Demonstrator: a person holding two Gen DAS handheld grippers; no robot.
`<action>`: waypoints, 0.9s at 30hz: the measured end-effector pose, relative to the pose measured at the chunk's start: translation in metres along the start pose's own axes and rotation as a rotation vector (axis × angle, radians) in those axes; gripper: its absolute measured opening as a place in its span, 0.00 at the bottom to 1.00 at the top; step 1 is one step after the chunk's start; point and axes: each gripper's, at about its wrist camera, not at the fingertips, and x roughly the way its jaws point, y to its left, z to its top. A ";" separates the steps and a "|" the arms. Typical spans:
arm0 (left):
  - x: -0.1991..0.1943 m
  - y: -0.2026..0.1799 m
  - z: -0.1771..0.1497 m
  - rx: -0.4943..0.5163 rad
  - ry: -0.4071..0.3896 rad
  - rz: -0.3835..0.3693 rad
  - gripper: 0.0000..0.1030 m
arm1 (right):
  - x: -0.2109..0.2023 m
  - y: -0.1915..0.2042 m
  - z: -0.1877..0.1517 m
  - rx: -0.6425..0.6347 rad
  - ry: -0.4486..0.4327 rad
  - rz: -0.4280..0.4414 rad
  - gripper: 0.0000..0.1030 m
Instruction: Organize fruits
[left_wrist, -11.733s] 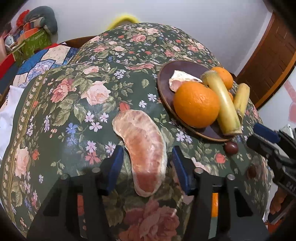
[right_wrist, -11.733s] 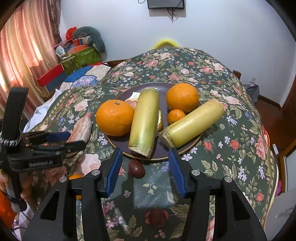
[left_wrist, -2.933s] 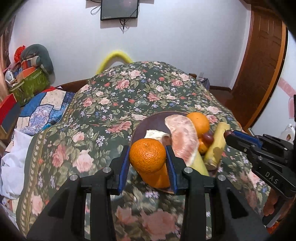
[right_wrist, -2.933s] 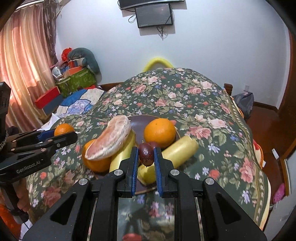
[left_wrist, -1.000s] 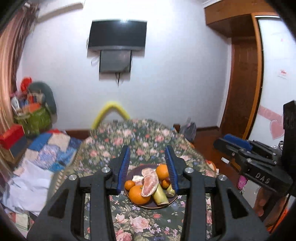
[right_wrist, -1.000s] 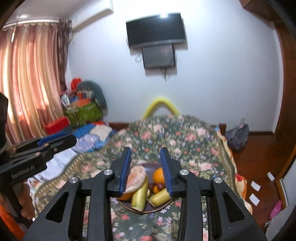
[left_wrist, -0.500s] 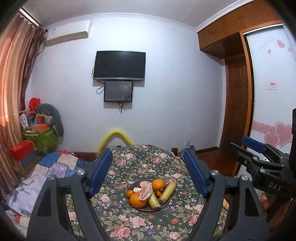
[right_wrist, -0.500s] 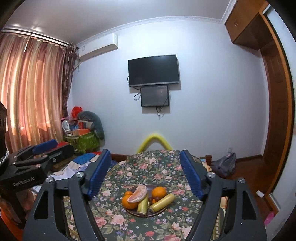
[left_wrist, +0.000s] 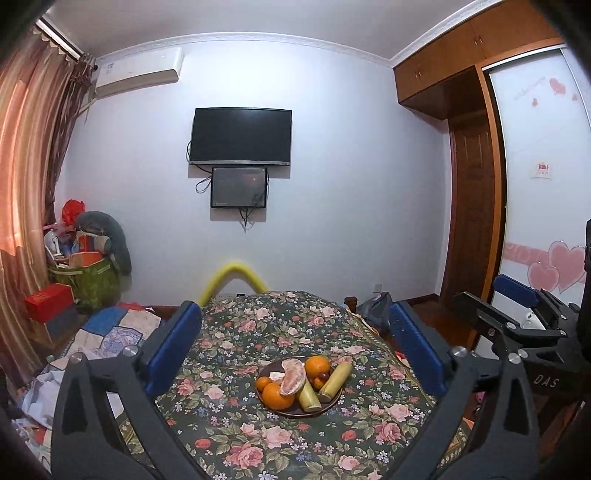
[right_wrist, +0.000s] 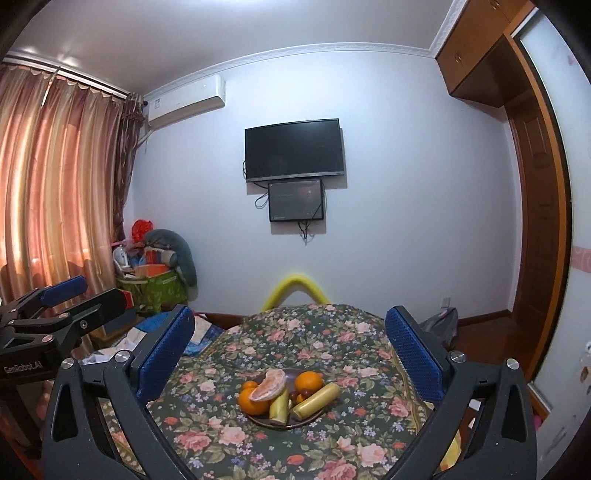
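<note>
A dark plate (left_wrist: 295, 414) sits mid-table on the floral cloth (left_wrist: 258, 332), far ahead of both grippers. On it lie two oranges (left_wrist: 317, 365), a small orange (left_wrist: 263, 384), a pink pomelo segment (left_wrist: 293, 376), two yellow-green stalks (left_wrist: 334, 376) and small dark fruits (left_wrist: 323, 376). My left gripper (left_wrist: 293, 310) is opening wide, with nothing between its blue pads. My right gripper (right_wrist: 290, 314) is opening too and holds nothing. The right wrist view shows the same plate (right_wrist: 284, 425), with the pomelo segment (right_wrist: 269, 386) resting on the pile.
A yellow padded arch (left_wrist: 232, 277) rises behind the table's far edge. A green bag (left_wrist: 88, 284) with clutter and a red box (left_wrist: 48, 301) stand left by the curtains (right_wrist: 55, 184). A wooden door (left_wrist: 469, 206) is at the right. A TV (left_wrist: 240, 136) hangs on the wall.
Both grippers have pulled back and upward from the plate, so it looks small and distant. Their jaws went from narrow to wide. The fruit on the plate has not moved.
</note>
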 end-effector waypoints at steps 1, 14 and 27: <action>0.000 -0.001 0.000 0.003 0.000 0.000 1.00 | -0.003 -0.002 -0.001 -0.001 -0.001 0.000 1.00; -0.001 -0.002 -0.004 0.004 0.006 0.003 1.00 | -0.008 -0.004 -0.006 -0.001 0.006 0.001 1.00; 0.000 -0.001 -0.003 0.005 0.015 -0.006 1.00 | -0.008 -0.005 -0.003 0.005 0.019 -0.002 1.00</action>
